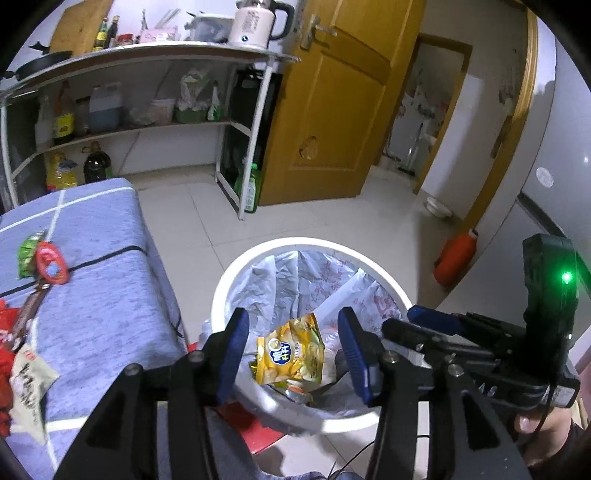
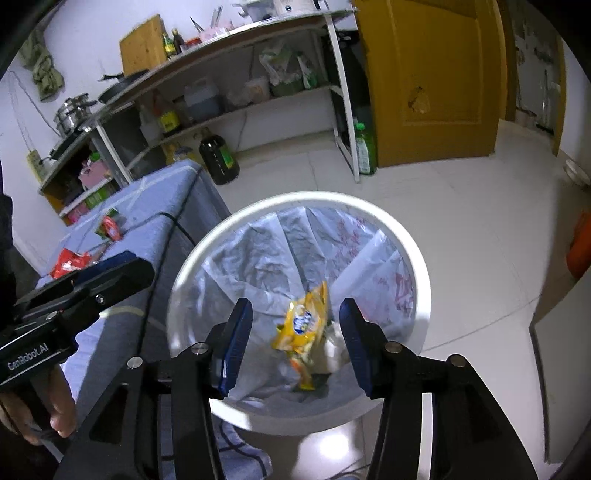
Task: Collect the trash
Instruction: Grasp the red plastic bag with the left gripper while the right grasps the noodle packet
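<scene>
Left wrist view first. Left gripper (image 1: 293,352) hanging right over the white trash bin (image 1: 236,269), blue fingers (image 1: 232,354) spread wide apart, nothing between them. Yellow chip bag (image 1: 290,354) lying down inside the bin on the crumpled plastic liner (image 1: 295,273), some other scraps poking out under it. Right gripper (image 1: 476,343) poking in at 3 o'clock, green light glowing on its body; can't tell from this side how its fingers stand. Blue-grey covered table (image 1: 99,258) at 9 o'clock, just beside the bin. More trash sitting on it: green-and-red wrapper (image 1: 42,258) near the far left edge, white packet (image 1: 27,380) lower down, red wrappers (image 1: 5,332) cut off by the frame. Kitchen shelf (image 1: 147,59) at 11 o'clock with a white kettle (image 1: 255,22) on top, yellow door (image 1: 332,103) at 1 o'clock, orange bottle (image 1: 456,258) on the floor at 3.

Right wrist view next. Right gripper (image 2: 295,339) also above the trash bin (image 2: 207,243), fingers (image 2: 238,343) wide open and empty. Chip bag (image 2: 304,321) blurred and tilted on edge inside the liner (image 2: 266,251), low in the bin. Left gripper (image 2: 85,288) at 9 o'clock over the table (image 2: 155,206). Red wrappers (image 2: 70,264) and the green-and-red wrapper (image 2: 109,227) on the table. Dark bottle (image 2: 219,158) on the floor at 11.
</scene>
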`<state>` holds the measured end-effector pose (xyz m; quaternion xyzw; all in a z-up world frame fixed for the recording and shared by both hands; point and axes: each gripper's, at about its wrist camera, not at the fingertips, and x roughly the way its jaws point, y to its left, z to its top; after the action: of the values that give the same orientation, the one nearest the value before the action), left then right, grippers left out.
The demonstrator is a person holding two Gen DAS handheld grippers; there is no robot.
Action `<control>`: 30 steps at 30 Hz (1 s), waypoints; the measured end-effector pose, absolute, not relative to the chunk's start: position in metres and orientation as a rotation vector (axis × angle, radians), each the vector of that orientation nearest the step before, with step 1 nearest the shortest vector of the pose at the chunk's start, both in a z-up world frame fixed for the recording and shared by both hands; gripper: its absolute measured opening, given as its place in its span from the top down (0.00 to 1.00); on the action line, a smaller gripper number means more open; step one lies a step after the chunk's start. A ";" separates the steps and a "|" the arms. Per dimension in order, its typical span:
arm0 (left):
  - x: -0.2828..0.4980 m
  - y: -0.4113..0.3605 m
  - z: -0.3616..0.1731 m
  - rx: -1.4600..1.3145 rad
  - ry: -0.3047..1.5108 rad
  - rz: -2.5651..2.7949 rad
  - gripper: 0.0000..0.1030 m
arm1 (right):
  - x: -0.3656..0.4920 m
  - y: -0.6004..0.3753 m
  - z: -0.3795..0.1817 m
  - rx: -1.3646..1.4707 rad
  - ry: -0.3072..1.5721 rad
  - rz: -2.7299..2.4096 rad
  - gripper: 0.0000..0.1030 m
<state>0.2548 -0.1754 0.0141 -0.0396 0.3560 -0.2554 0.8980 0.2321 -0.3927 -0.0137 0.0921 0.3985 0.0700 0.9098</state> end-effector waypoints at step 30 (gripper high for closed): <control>0.158 0.025 0.045 -0.126 0.552 -0.246 0.43 | 0.182 -0.232 0.038 0.086 0.723 0.482 0.51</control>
<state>0.1583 0.0249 0.0450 -0.0618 0.2715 -0.1209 0.9528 0.1822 -0.2315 0.0384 0.0417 0.3499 0.2334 0.9063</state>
